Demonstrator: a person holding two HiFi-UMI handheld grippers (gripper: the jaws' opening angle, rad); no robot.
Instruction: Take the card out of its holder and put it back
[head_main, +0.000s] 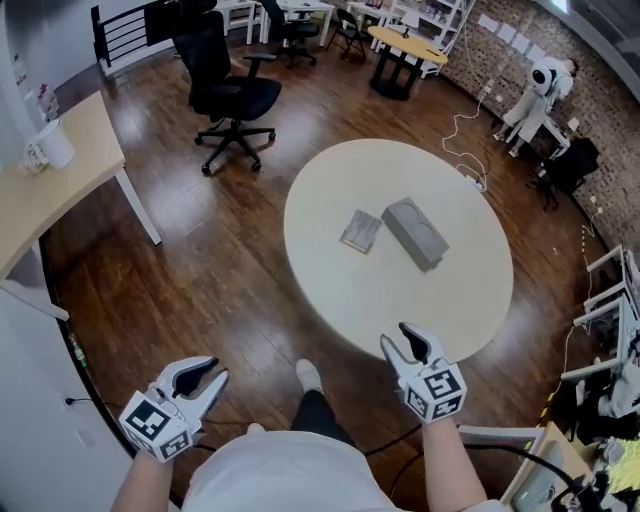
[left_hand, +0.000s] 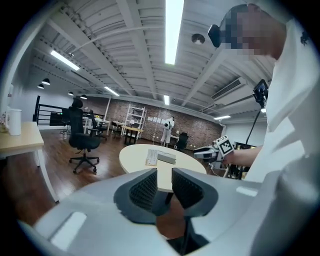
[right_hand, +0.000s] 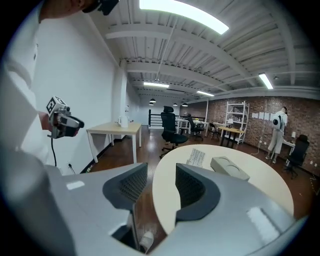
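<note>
On the round cream table (head_main: 330, 270) a flat card with print (head_main: 361, 231) lies next to a grey holder block (head_main: 415, 232); the two are apart. Both grippers are held low near the person's body, well short of them. My left gripper (head_main: 214, 372) hangs over the wooden floor left of the table, open and empty. My right gripper (head_main: 396, 336) is at the table's near edge, its jaws open wide with nothing between them. In the right gripper view the card (right_hand: 196, 157) and holder (right_hand: 229, 167) lie ahead, beyond the gripper (right_hand: 161, 175). In the left gripper view they sit far off, card (left_hand: 151, 157) beside holder (left_hand: 166, 157).
A black office chair (head_main: 230, 95) stands beyond the table. A wooden desk (head_main: 50, 190) with a white jug (head_main: 50, 145) is at the left. Cables (head_main: 465, 130) run over the floor at the back right, and a white rack (head_main: 605, 320) stands at the right.
</note>
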